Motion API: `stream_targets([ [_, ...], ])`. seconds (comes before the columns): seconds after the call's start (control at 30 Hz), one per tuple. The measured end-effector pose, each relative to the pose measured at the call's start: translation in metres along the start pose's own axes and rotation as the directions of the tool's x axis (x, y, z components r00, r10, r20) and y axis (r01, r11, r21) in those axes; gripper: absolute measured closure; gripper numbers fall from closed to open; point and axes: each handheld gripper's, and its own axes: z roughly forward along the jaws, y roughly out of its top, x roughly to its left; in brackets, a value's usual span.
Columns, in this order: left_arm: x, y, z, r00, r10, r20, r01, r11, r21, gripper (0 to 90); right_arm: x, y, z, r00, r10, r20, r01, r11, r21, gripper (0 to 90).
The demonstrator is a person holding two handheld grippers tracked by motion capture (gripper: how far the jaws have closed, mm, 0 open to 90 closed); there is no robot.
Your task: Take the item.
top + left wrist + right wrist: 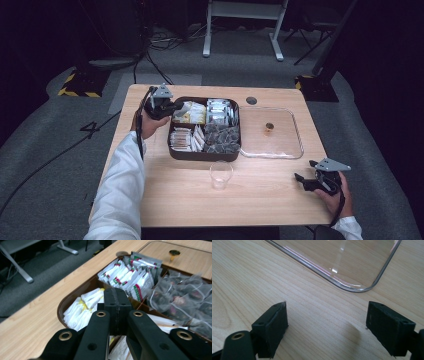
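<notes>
Left gripper (172,107) above upper-left compartment of brown divided tray (202,156), jaws clenched together; whether packet is pinched cannot be told. White-and-yellow sachets (82,307) just beneath. Right gripper (305,181) near table (260,200) edge, jaws spread, nothing between; clear lid (352,267) just ahead.

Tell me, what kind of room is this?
Probably a lab or studio for recording tasks: a wooden table on grey carpet, hazard-striped stand bases, loose cables on the floor, and hand-held grippers beside a tea-bag box.
</notes>
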Motion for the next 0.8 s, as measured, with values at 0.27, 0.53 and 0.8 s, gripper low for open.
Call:
stream_targets([
  [0.27,-0.013,0.011,-0.018,0.9995,0.03,0.006,-0.03,0.9987,-0.041,90.0,0.0,0.0,0.0,1.0,0.001,-0.001,-0.001,1.0,0.0,17.8],
  [0.53,-0.025,0.018,-0.036,0.9985,0.051,0.021,-0.05,0.9963,-0.071,90.0,0.0,0.0,0.0,1.0,0.001,0.0,-0.001,1.0,0.0,17.8],
  [0.8,-0.042,0.02,-0.051,0.996,0.071,0.054,-0.066,0.9936,-0.092,90.0,0.0,0.0,0.0,1.0,0.002,-0.001,-0.002,1.0,0.0,17.8],
])
